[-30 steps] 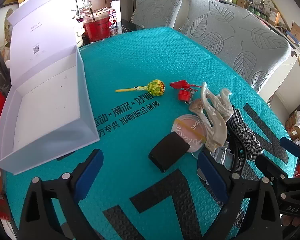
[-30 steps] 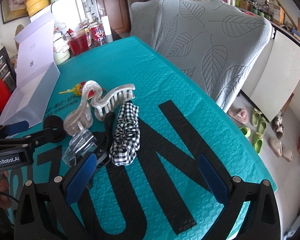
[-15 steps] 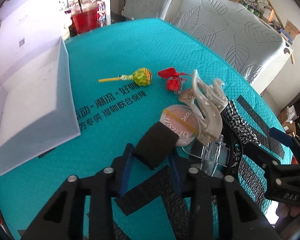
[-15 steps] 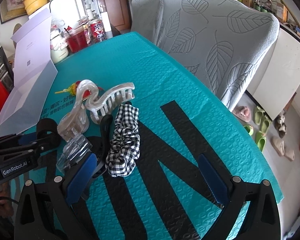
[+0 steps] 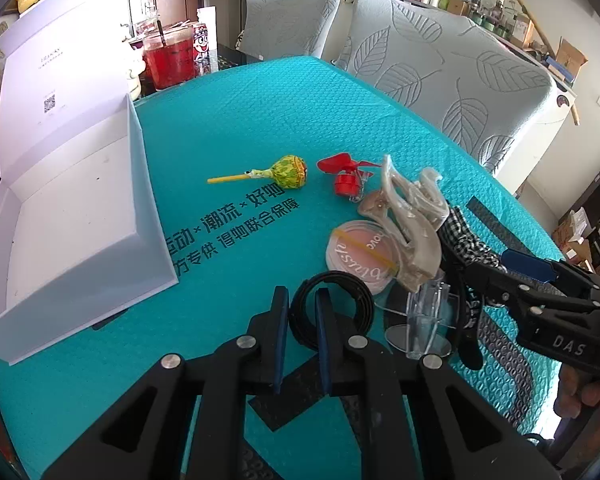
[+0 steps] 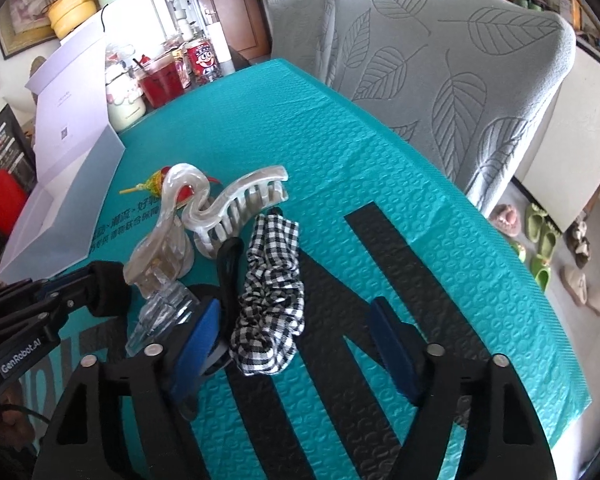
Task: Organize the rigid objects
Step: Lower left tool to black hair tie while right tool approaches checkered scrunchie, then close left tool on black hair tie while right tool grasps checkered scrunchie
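My left gripper [image 5: 302, 304] is shut on the rim of a black tape roll [image 5: 340, 300], held just above the teal mat; it also shows at the left of the right wrist view [image 6: 108, 288]. Beyond it lie a round pink blush compact [image 5: 360, 254], a pearly claw hair clip [image 5: 414, 216], a red clip [image 5: 346, 178] and a green lollipop [image 5: 288, 172]. My right gripper [image 6: 296, 328] is open, its fingers on either side of a checked scrunchie [image 6: 272, 284]. The claw clip [image 6: 228, 204] and a clear plastic clip [image 6: 160, 312] lie just ahead of it on the left.
An open white box [image 5: 132, 184] with a raised lid stands on the left of the teal mat [image 5: 260, 104]. A red drink cup [image 5: 168, 60] and a can stand at the far edge. Two grey chairs [image 5: 440, 80] flank the far right side.
My left gripper closed on the black tape roll and turned it upright, lifting it off the mat. My right gripper moved forward so its fingers straddle the scrunchie.
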### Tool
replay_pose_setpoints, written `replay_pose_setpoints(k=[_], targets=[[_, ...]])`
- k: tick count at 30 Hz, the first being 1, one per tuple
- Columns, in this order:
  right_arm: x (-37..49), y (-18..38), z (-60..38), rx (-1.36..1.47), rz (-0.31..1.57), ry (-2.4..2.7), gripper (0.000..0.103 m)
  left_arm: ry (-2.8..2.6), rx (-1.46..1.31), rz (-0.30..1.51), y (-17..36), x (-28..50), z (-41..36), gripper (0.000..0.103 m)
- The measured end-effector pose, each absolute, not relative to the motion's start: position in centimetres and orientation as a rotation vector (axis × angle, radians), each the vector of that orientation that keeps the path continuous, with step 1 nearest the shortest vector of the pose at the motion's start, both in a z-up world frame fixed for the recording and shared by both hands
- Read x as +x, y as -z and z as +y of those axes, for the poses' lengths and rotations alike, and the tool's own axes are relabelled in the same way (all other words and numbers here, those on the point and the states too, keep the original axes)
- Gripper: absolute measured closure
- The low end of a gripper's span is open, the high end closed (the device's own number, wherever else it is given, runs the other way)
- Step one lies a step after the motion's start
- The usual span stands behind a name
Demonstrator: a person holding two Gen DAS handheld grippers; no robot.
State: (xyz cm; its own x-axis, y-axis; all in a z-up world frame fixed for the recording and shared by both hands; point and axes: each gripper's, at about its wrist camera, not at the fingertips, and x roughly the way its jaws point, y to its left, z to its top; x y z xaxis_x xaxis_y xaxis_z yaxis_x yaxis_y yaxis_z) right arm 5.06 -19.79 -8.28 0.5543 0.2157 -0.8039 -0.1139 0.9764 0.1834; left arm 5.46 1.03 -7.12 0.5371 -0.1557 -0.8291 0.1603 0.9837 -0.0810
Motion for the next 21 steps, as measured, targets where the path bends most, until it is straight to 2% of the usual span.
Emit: replay_pose_setpoints(k=[5, 7, 19, 21], targets=[[5.1, 8.1, -19.4, 0.107, 0.962, -0.219, 0.045, 0.206, -0.02, 1.049, 8.5, 6.4, 1.0, 0.089], [5.0, 8.0, -19.2, 0.1, 0.961, -0.223, 0.047, 0.204, 0.006, 1.042, 8.6, 6.5, 0.7, 0.089], [4.5, 7.9, -20.2, 0.108, 0.946, -0.186, 0.047, 0.236, -0.057, 1.067, 8.5, 6.2, 0.9, 0.089], [4.4, 8.0, -20.2, 0.106, 0.947, -0.197, 0.051, 0.217, -0.047, 1.053, 8.3, 5.8, 1.0, 0.089]])
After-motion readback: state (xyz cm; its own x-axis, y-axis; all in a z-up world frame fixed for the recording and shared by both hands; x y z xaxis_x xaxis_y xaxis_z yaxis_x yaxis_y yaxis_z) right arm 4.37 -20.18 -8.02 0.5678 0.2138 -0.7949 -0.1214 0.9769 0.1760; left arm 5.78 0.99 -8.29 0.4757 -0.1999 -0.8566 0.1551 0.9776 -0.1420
